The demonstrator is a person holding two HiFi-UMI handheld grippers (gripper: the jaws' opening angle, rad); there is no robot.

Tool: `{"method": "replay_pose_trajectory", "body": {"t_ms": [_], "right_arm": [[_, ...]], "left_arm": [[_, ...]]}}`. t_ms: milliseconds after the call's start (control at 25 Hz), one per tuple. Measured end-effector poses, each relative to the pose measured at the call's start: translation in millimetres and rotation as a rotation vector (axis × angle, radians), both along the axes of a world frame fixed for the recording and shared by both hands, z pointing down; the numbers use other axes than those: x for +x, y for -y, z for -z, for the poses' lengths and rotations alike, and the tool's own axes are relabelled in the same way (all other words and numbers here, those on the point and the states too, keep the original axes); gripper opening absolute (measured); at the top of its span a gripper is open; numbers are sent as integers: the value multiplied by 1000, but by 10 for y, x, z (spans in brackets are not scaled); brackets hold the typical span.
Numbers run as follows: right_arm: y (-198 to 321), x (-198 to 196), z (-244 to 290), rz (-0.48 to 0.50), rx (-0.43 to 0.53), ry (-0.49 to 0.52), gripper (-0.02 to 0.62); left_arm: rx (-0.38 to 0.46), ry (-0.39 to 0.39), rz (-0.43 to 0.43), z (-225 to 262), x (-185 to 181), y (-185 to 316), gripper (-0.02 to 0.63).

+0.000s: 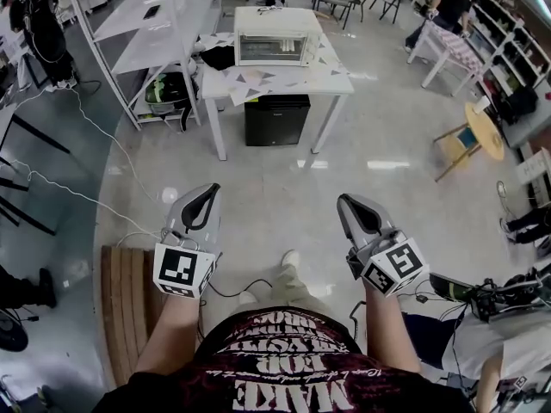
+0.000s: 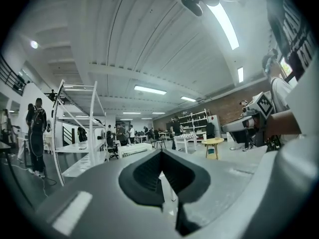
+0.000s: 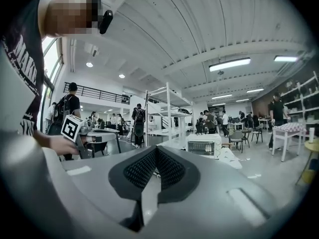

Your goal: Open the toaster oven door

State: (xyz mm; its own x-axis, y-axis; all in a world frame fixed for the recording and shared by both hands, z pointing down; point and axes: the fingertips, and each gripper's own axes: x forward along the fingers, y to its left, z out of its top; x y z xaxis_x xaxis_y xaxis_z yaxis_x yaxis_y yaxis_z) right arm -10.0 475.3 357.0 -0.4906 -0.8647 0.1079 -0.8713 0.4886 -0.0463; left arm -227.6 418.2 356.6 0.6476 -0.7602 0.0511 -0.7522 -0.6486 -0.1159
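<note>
The white toaster oven (image 1: 277, 37) stands on a white table (image 1: 336, 80) far ahead across the floor, its glass door closed. It also shows small in the right gripper view, as the toaster oven (image 3: 203, 146) beyond the jaws. My left gripper (image 1: 207, 194) and right gripper (image 1: 346, 203) are held close to the body, pointing forward, several steps short of the table. Both are shut with nothing between their pads. In their own views the left gripper (image 2: 161, 157) and right gripper (image 3: 157, 152) show ribbed black pads pressed together.
A black box (image 1: 276, 120) sits under the table. White shelving (image 1: 155, 24) runs along the left, with cables (image 1: 95, 200) on the floor. A wooden pallet (image 1: 129, 308) lies at my left foot. A yellow round table (image 1: 485, 130) and seated people are at the right.
</note>
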Motion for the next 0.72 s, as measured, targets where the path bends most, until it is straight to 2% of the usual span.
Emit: {"method": "replay_pose_trajectory", "body": {"t_ms": [320,720], "right_arm": [[372,147,-62,19,4,9,26],[1125,282,-105,95,17,38,26]], "left_arm": [[1,14,-8,-41,241,237,0],[33,19,87,98,350,825,0]]}}
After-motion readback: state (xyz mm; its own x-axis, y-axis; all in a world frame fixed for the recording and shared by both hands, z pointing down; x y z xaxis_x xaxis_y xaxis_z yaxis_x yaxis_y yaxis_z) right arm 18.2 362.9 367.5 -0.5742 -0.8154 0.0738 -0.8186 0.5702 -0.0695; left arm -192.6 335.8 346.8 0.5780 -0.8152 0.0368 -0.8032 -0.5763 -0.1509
